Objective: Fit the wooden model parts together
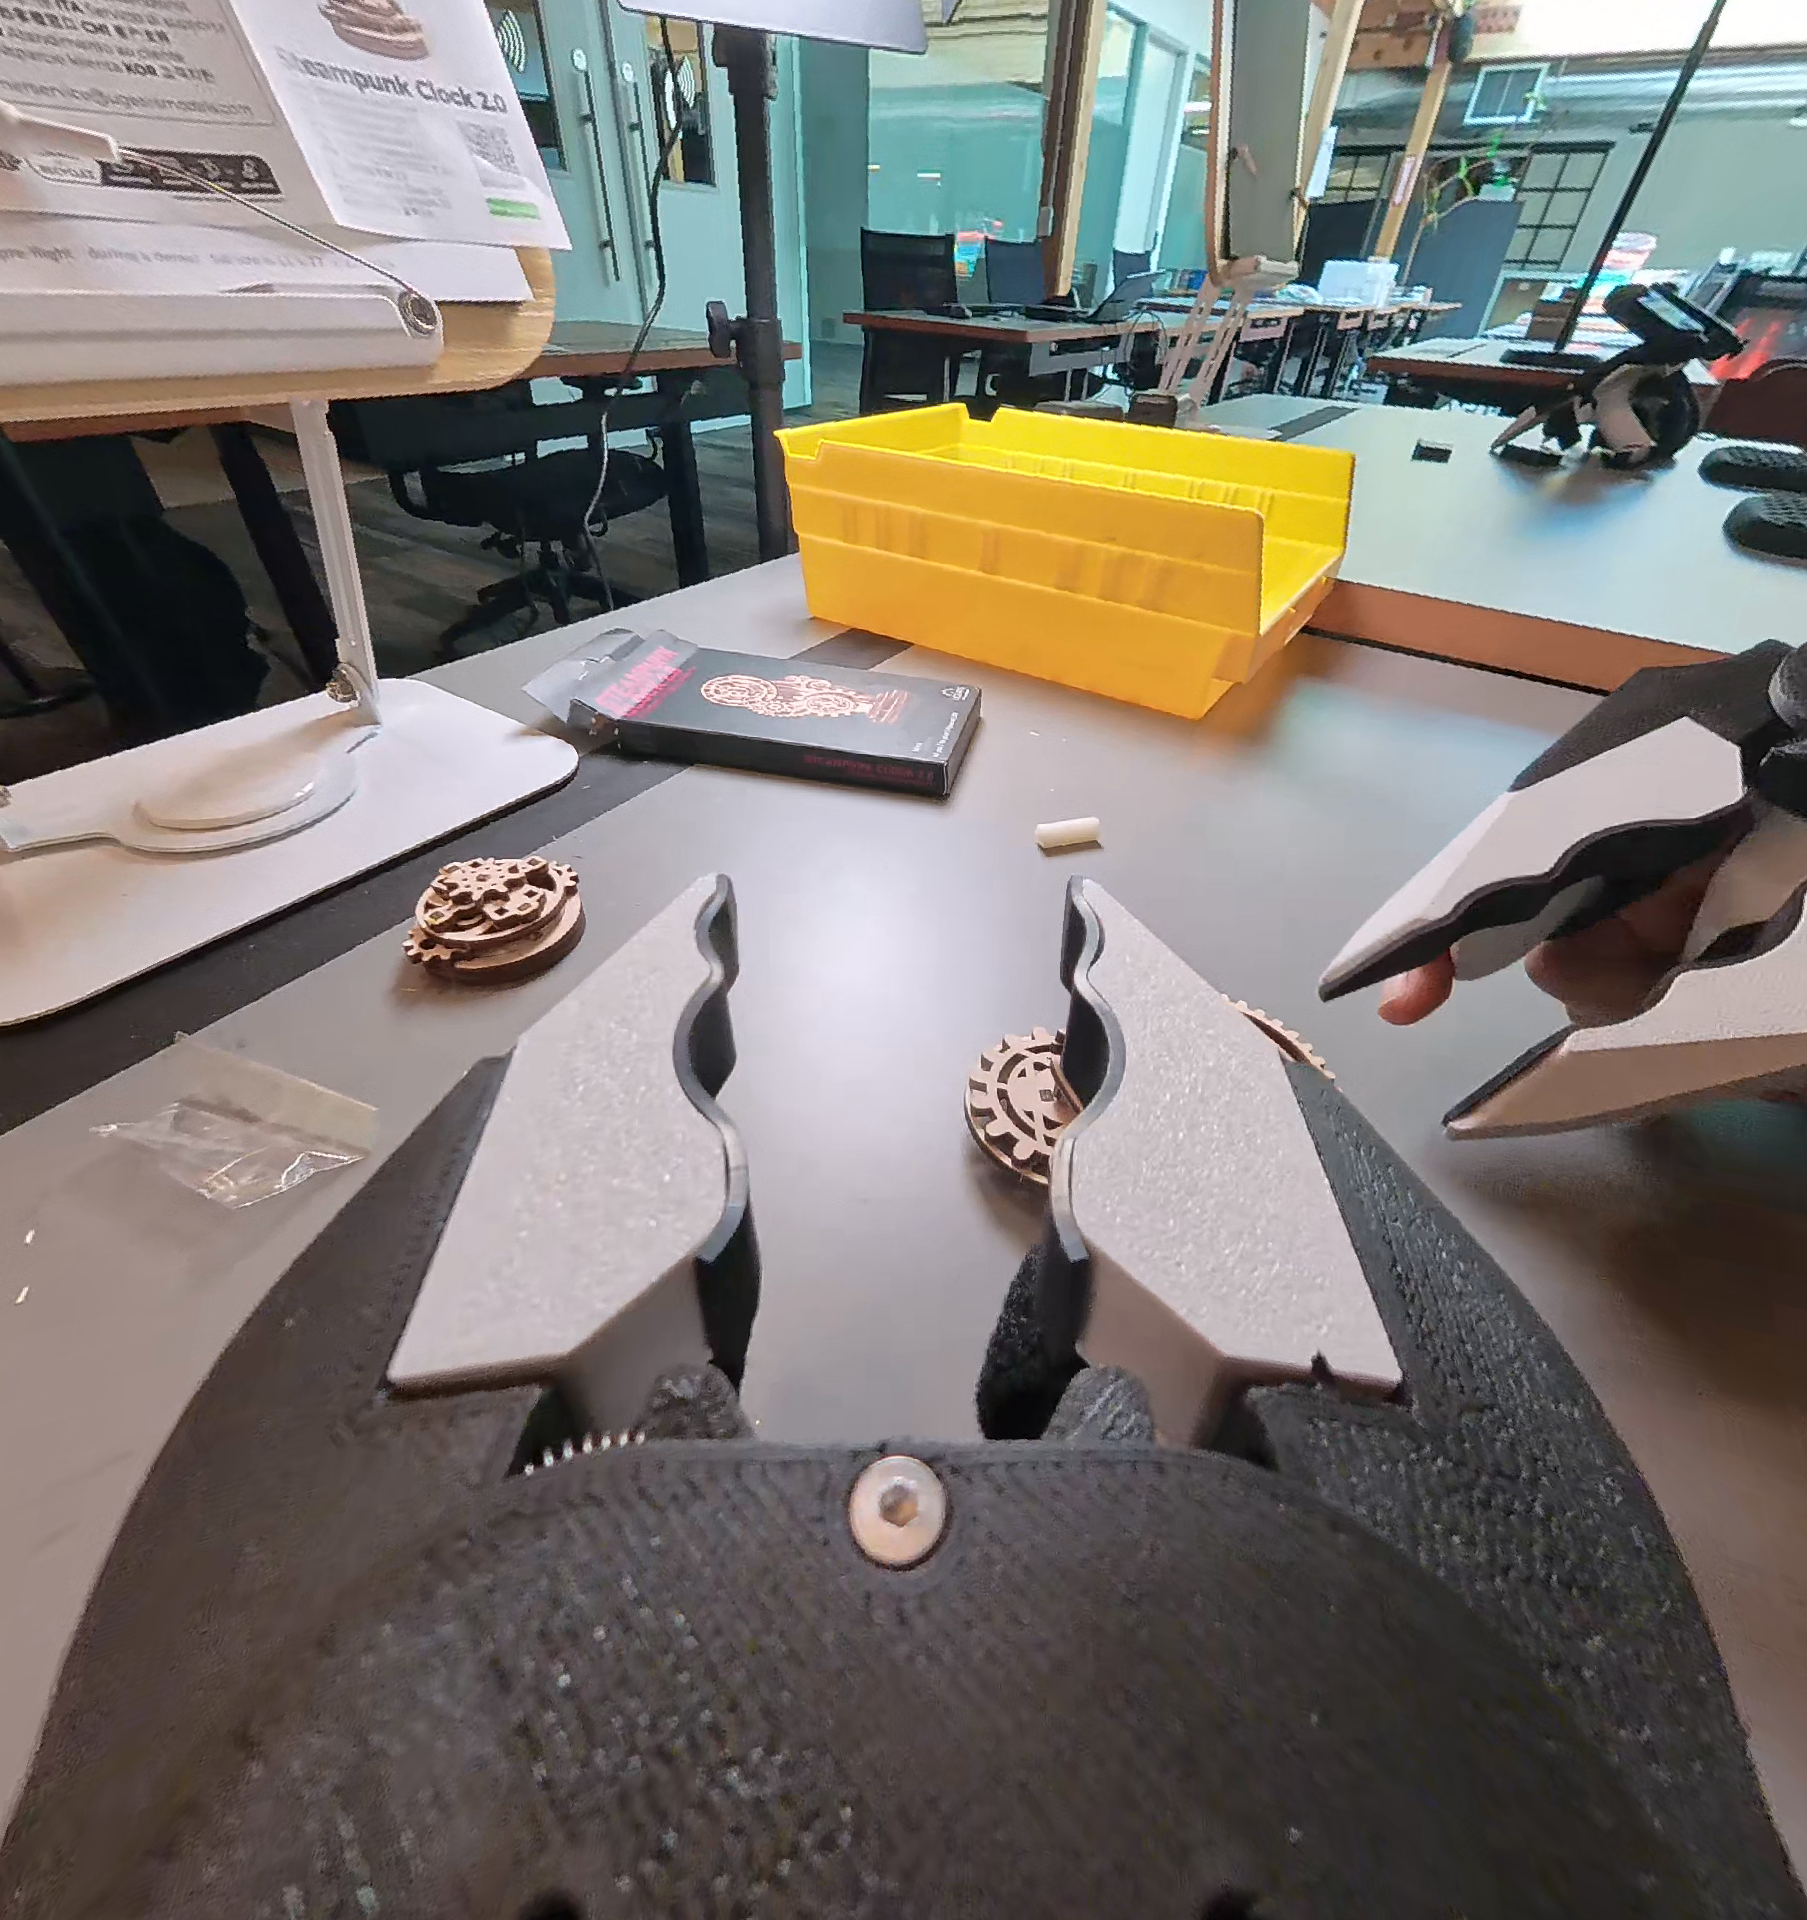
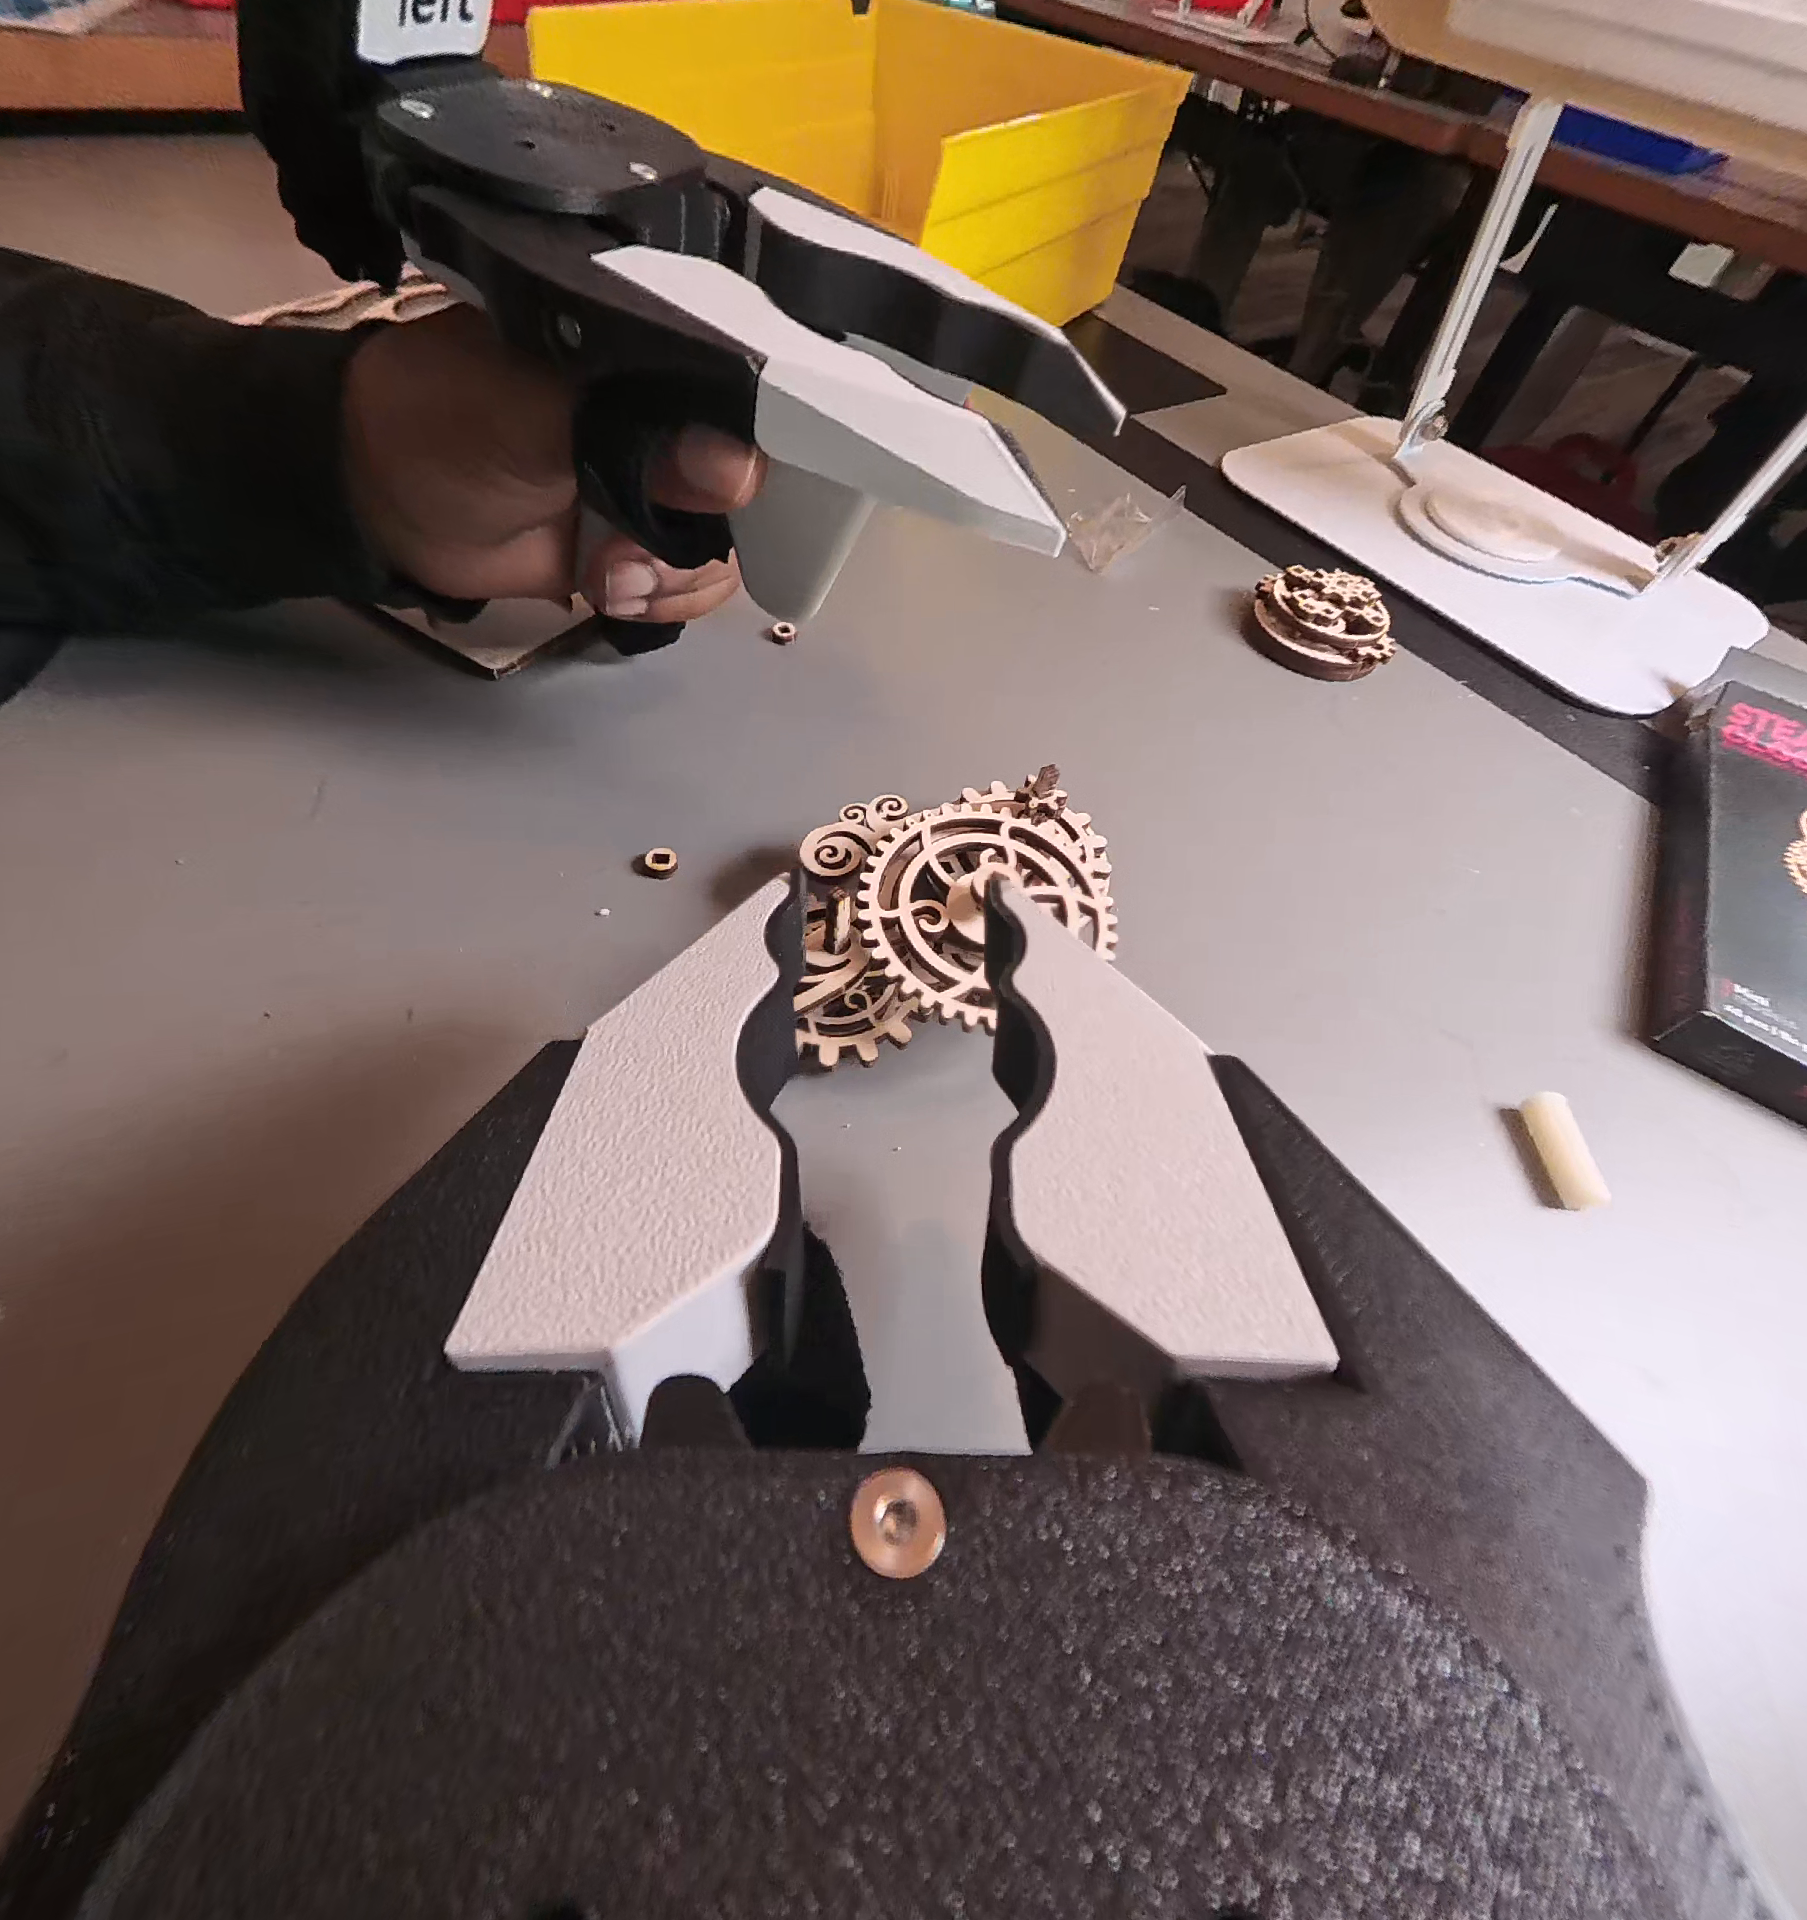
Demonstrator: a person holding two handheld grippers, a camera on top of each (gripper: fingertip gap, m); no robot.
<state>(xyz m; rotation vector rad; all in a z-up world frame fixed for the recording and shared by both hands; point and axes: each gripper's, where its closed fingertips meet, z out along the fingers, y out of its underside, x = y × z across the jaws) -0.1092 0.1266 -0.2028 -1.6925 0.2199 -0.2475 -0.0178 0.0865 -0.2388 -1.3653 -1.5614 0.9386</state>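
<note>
Two handheld grippers worked over a grey table. The left gripper hung above the surface with its fingers spread wide and nothing between them. The right gripper was parted too, its fingertips either side of the pale wooden gear assembly lying on the table, not clamping it. A smaller round wooden gear piece sat farther left, near a white stand base.

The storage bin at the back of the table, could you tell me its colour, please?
Yellow bin; the left wrist view shows it best.
</note>
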